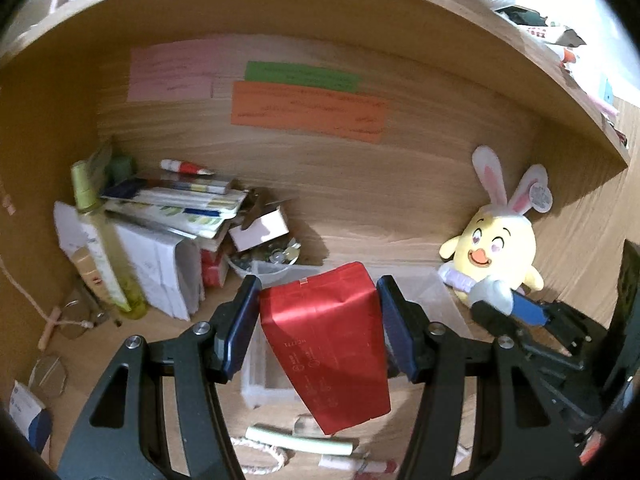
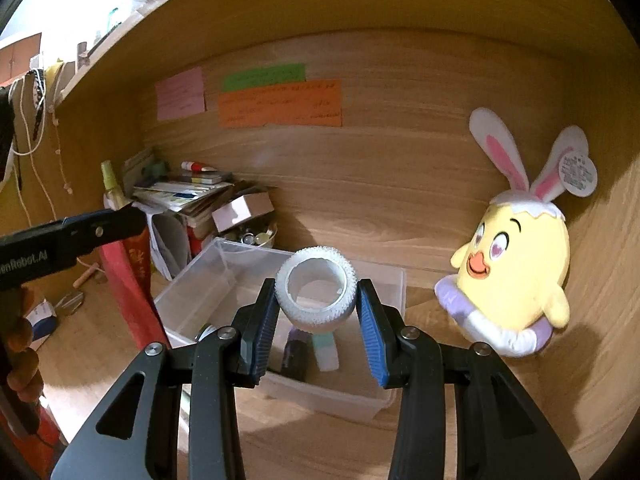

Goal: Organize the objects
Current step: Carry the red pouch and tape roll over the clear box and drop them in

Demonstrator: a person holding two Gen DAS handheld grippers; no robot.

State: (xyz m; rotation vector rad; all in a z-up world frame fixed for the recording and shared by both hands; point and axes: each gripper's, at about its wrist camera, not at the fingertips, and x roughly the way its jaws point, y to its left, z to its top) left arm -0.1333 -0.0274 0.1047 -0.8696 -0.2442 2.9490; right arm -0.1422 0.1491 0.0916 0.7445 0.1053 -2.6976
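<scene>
Gripping a red pouch (image 1: 326,344), the left tool (image 1: 318,320) hangs above the wooden worktop (image 1: 400,240) while the right tool (image 2: 316,308) clamps a white ring (image 2: 316,292) over the clear bin (image 2: 224,276).

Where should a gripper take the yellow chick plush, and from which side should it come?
Grip the yellow chick plush across its soft round body, probably coming from the front: its back leans against the wooden wall, and the thin ears would likely bend.

Pink (image 2: 181,93), green (image 2: 264,77) and orange notes (image 2: 280,104) stuck on the wooden back panel (image 2: 380,184); white cord (image 2: 38,120) hanging far left.
</scene>
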